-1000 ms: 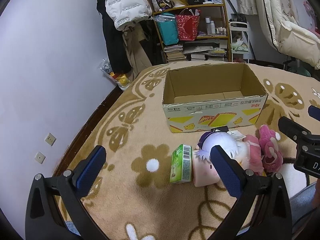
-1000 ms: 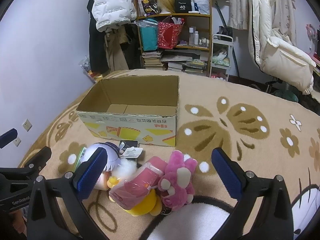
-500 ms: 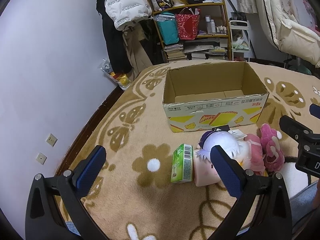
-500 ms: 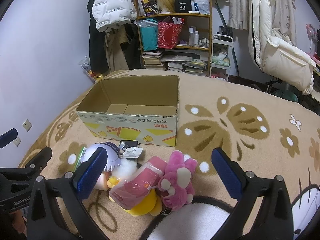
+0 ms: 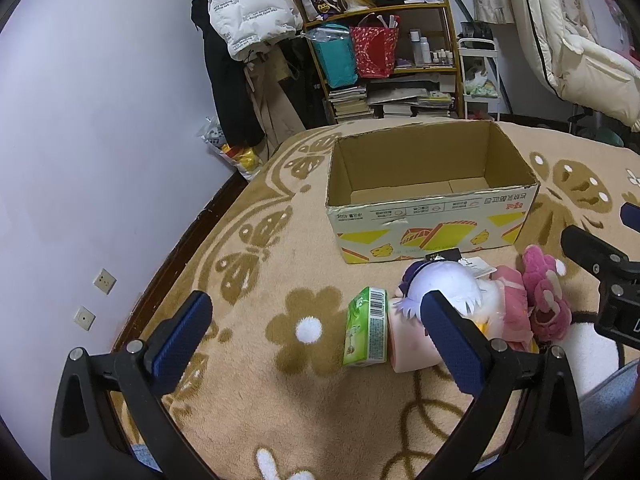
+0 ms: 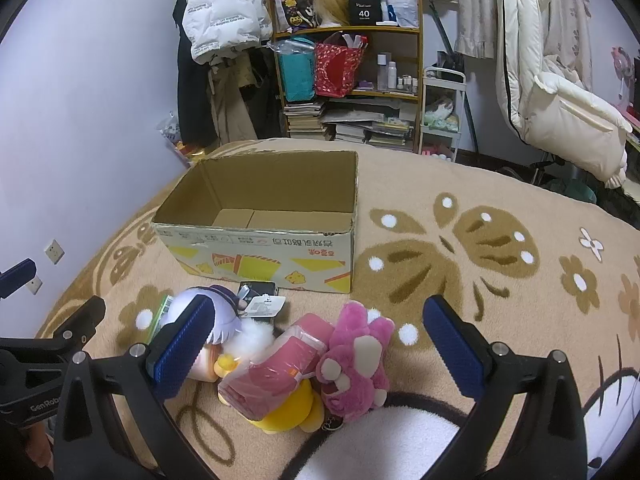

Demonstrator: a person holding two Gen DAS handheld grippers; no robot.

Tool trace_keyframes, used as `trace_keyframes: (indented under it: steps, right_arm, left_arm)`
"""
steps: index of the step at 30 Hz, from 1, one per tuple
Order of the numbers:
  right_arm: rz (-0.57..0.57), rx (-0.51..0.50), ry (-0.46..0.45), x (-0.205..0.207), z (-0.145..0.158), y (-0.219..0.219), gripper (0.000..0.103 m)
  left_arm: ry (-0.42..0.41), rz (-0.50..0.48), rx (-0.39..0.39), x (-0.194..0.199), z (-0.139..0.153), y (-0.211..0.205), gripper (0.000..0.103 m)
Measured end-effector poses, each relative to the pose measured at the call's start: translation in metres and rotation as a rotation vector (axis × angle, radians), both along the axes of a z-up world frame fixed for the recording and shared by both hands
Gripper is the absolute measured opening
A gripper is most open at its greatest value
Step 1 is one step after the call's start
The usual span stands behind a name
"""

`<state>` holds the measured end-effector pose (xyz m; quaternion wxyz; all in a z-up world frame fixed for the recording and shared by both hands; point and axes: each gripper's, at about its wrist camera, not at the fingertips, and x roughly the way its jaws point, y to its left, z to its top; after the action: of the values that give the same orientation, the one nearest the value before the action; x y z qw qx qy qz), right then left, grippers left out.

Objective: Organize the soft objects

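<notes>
Before the cardboard box (image 6: 264, 240), plush toys (image 6: 356, 360) heaped, both grippers' jaws spread, empty.

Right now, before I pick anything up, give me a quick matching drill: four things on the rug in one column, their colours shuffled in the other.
Things:
1. tissue pack
2. bear plush
3. cardboard box
4. doll head

Colours:
A. brown inside, with yellow shapes printed on the side
B. green
C. pale lilac-white hair
D. magenta pink

Pairs: 1-B, 2-D, 3-A, 4-C. The left gripper and right gripper both have their jaws open, holding nothing.
</notes>
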<state>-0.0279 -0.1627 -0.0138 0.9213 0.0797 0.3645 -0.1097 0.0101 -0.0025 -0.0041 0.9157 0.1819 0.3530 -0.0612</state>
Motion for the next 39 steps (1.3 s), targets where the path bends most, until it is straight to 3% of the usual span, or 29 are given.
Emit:
trace_keyframes:
  steps: [21, 39]
  right_arm:
    - [-0.005, 0.030, -0.012, 0.006, 0.002, -0.003, 0.103]
    - [-0.086, 0.131, 0.155, 0.038, -0.041, -0.034, 0.103]
  left_arm:
    - [0.019, -0.021, -0.049, 0.008, 0.002, -0.002, 0.103]
    - [0.100, -0.029, -0.116, 0.051, -0.012, -0.028, 0.103]
